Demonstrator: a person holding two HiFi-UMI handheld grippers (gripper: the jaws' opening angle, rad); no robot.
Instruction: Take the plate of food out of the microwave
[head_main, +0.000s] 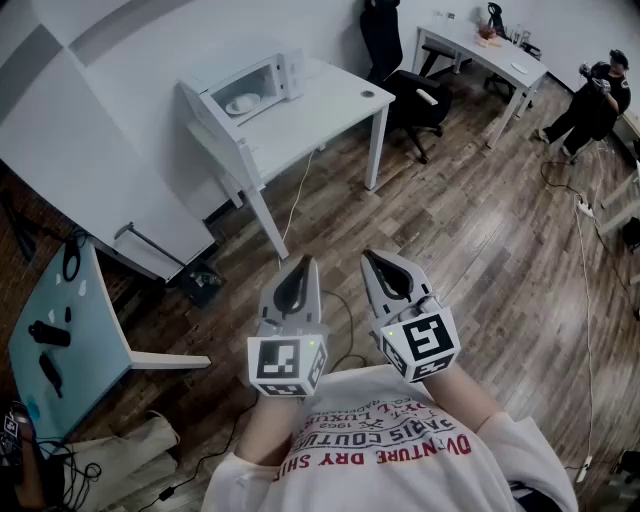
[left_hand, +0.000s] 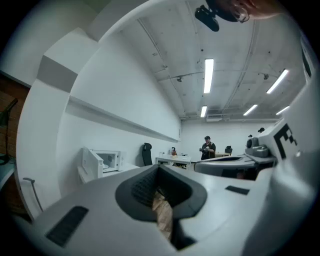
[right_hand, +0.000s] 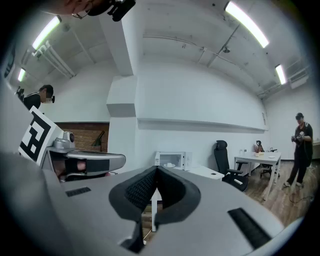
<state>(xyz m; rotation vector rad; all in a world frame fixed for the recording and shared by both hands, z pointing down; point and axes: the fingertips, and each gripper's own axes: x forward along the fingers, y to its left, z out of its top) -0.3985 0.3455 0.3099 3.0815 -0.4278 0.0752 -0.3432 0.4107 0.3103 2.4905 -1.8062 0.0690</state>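
Note:
A white microwave (head_main: 255, 88) stands with its door open on a white table (head_main: 320, 110), far ahead of me across the wooden floor. A white plate (head_main: 243, 103) lies inside it; I cannot make out the food. My left gripper (head_main: 302, 263) and right gripper (head_main: 373, 258) are held side by side close to my chest. Both are level, shut and empty, far from the table. The left gripper view shows the microwave (left_hand: 106, 161) small at the left, beyond my left gripper (left_hand: 159, 168). In the right gripper view the microwave (right_hand: 172, 160) sits straight past my right gripper (right_hand: 156, 169).
A black office chair (head_main: 408, 88) stands right of the white table, with a second desk (head_main: 485, 50) behind it. A person (head_main: 596, 100) stands at the far right. A glass-topped table (head_main: 65, 340) with black items is at my left. Cables run over the floor.

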